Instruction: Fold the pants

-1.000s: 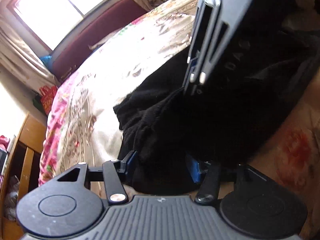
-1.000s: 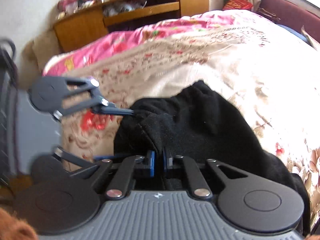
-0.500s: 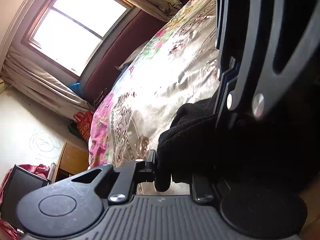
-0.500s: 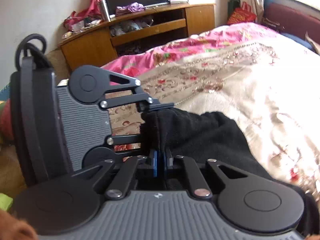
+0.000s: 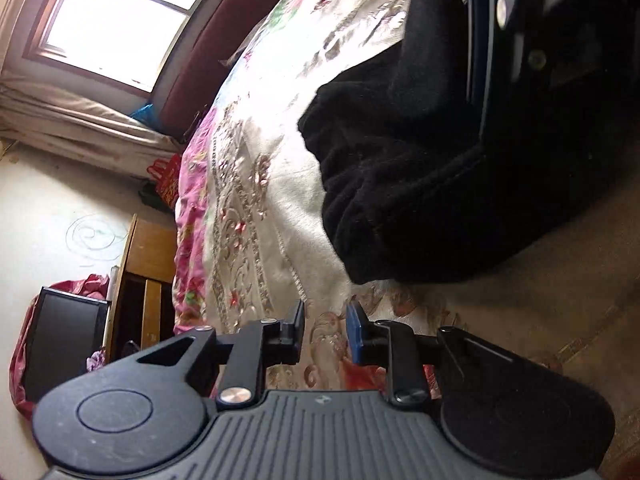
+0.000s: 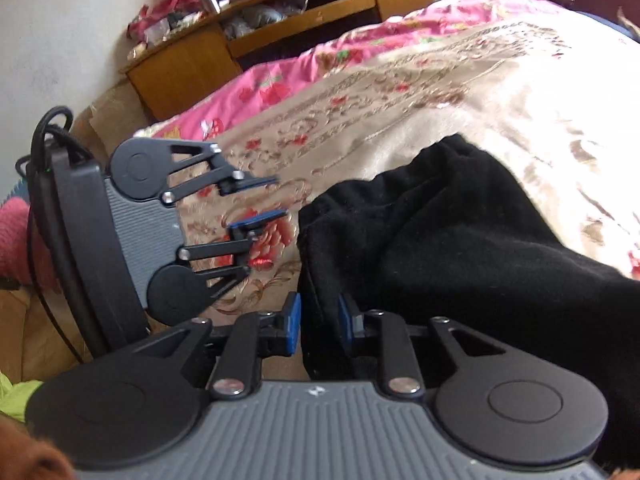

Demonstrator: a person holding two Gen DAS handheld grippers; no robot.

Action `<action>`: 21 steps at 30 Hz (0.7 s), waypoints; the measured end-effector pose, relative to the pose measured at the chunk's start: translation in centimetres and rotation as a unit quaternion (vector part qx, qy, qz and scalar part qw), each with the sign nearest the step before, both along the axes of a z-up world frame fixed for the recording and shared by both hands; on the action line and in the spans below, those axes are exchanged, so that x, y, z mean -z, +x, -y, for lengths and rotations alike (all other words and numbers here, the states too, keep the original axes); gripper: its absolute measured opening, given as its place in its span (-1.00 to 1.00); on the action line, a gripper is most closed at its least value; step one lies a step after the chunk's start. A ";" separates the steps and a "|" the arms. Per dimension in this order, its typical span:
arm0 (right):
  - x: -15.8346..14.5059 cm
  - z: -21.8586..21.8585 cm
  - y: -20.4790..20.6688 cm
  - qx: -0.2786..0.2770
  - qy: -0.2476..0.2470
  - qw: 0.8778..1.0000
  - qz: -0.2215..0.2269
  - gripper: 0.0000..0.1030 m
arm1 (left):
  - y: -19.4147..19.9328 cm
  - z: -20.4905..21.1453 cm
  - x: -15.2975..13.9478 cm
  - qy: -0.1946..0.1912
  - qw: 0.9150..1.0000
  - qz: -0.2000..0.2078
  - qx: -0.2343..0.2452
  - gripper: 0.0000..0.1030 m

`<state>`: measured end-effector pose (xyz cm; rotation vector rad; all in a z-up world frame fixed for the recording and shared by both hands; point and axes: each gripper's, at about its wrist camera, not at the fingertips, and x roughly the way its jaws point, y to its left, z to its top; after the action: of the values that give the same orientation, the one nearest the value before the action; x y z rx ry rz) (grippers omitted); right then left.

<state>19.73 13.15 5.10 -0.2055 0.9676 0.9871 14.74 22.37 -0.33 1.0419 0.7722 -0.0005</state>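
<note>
The black fleece pants (image 5: 420, 168) lie bunched on the floral bedspread (image 5: 256, 184); they also fill the right wrist view (image 6: 460, 240). My left gripper (image 5: 325, 330) is open and empty, just short of the pants' near edge; it also shows in the right wrist view (image 6: 262, 198), left of the pants. My right gripper (image 6: 319, 322) is open, jaws apart, with the edge of the pants lying loose between the pads. It shows from the side at the top right of the left wrist view (image 5: 500, 20).
A wooden TV stand (image 6: 280, 20) with a dark screen (image 5: 64, 340) and clutter stands beyond the foot of the bed. A window (image 5: 116, 16) and dark red headboard (image 5: 224, 36) are to the side. A black cable (image 6: 44, 136) trails from the left gripper.
Both grippers have opened and let go of the pants. The left gripper has drawn back clear of the cloth; the pants have dropped onto the bedspread.
</note>
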 end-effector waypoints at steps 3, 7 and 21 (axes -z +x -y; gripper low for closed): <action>-0.2 2.2 0.2 0.038 -0.011 0.999 0.005 -0.42 | -0.1 0.4 -1.9 -0.022 0.999 0.023 -0.018 -0.18; -0.1 6.9 1.2 0.119 -0.051 0.992 -0.003 -0.42 | 0.0 4.0 -2.8 -0.094 0.994 0.045 0.019 -0.18; -1.9 25.5 13.1 0.417 -0.152 0.895 0.043 -0.12 | -0.1 13.3 -2.7 -0.128 0.989 0.007 0.077 -0.11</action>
<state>32.80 -12.35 7.01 -0.0719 0.9879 0.0326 14.66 9.03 2.38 0.8527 0.6574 -0.2192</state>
